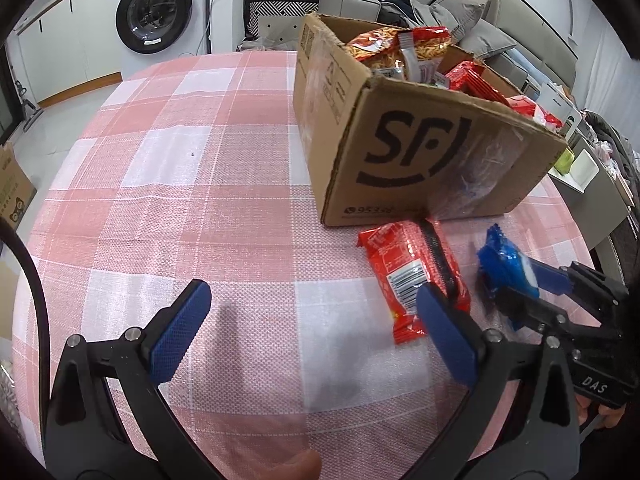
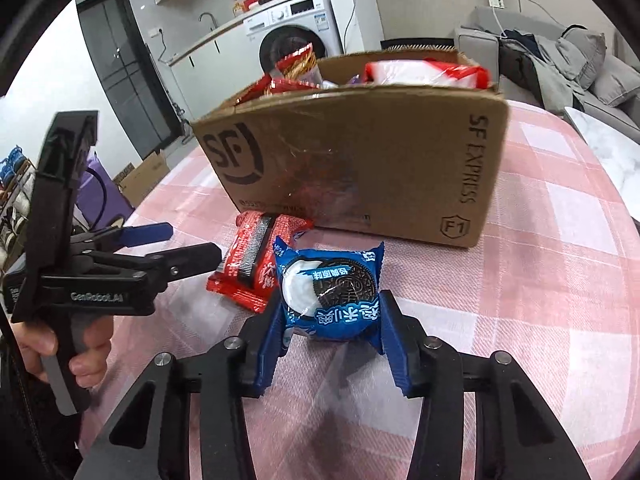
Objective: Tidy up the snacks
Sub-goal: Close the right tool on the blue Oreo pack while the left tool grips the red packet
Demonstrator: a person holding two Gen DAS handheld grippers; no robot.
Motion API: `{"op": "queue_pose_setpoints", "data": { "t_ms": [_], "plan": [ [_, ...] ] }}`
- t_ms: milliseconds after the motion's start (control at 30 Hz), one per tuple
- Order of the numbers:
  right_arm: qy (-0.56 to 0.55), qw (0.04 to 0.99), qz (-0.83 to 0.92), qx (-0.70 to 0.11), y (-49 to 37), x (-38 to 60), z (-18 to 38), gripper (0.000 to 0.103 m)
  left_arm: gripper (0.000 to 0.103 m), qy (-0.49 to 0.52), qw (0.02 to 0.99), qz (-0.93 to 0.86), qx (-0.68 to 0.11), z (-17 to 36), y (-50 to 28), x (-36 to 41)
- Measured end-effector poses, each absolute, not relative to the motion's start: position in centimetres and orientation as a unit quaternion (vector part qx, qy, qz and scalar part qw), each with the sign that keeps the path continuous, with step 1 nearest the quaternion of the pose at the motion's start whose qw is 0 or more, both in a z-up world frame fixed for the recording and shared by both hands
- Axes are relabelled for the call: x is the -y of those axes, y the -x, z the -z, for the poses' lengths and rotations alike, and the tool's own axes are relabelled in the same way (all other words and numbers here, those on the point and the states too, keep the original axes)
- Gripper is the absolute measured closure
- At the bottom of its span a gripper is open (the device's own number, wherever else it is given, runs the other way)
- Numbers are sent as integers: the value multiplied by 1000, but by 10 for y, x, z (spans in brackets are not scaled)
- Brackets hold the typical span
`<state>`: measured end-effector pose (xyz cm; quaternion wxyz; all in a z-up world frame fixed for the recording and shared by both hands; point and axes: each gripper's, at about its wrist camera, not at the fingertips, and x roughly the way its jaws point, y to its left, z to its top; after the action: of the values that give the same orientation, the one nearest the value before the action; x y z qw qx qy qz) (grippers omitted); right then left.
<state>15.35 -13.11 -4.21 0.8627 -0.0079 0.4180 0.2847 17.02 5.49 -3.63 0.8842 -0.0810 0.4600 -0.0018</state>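
Right wrist | ribbed blue fingers pinch glossy round cookie packet (crinkled foil)

A round cookie snack in a glossy blue plastic wrapper, printed with a dark sandwich cookie and white cream, sits clamped between the blue pads of the right claw, its crimped ends flaring out. Just beside it, a flat red foil snack packet with a black stripe lies barcode-up on the pink checked desk. Behind both stands an open brown cardboard box, filled with red snack bags.
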Motion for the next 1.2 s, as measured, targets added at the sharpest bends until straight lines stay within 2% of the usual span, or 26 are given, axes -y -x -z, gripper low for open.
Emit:
{"op": "queue_pose_setpoints", "data": {
  "t_ms": [533,800,1200],
  "plan": [
    [-18,890,-253,-380,-133,184,28,57,1,67,876,34,-476,32,-175,-3],
    [-38,893,-241,-379,-135,201,30,57,1,24,875,-18,-483,42,-196,27],
    [-36,892,-237,-384,-136,198,33,57,1,38,874,-9,-485,39,-200,29]
  ]
}}
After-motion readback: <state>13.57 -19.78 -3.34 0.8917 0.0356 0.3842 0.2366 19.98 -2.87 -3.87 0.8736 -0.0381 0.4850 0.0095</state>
